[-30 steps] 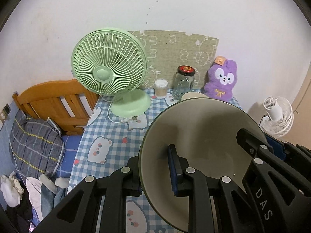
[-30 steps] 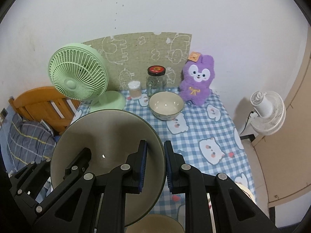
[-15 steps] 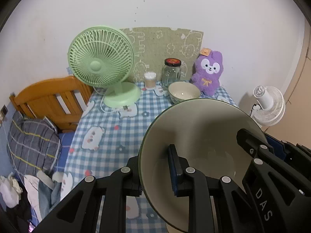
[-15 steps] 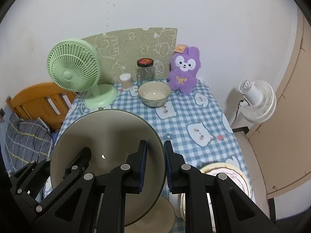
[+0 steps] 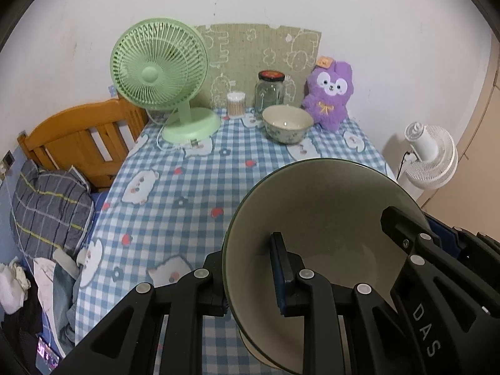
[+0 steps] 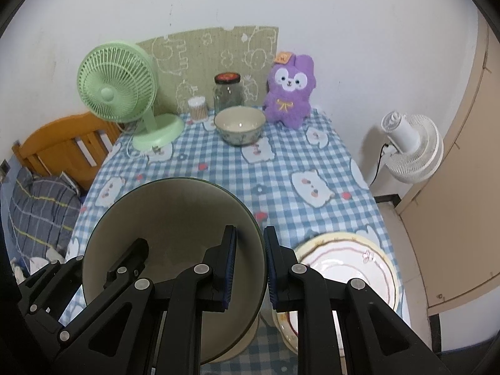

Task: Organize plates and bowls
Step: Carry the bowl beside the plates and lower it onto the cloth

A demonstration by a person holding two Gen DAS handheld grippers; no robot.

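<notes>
Both tongs, left and right, clamping the large green-rimmed cream bowl's opposite rims, have drawn back toward the near tabletop, the patterned white plate just right.

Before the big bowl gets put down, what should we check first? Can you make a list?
1. Left gripper clamped on the big bowl's rim: ok.
2. Right gripper clamped on the opposite rim: ok.
3. Bowl level: not ok, it is tipped, its opening faces the cameras.
4. What lies right under the bowl: cannot tell, a pale dish edge peeks out below.
5. Flowered plate close on the right: not ok, easy to bump.
6. Small bowl at the back near the jar: ok, well away.
</notes>
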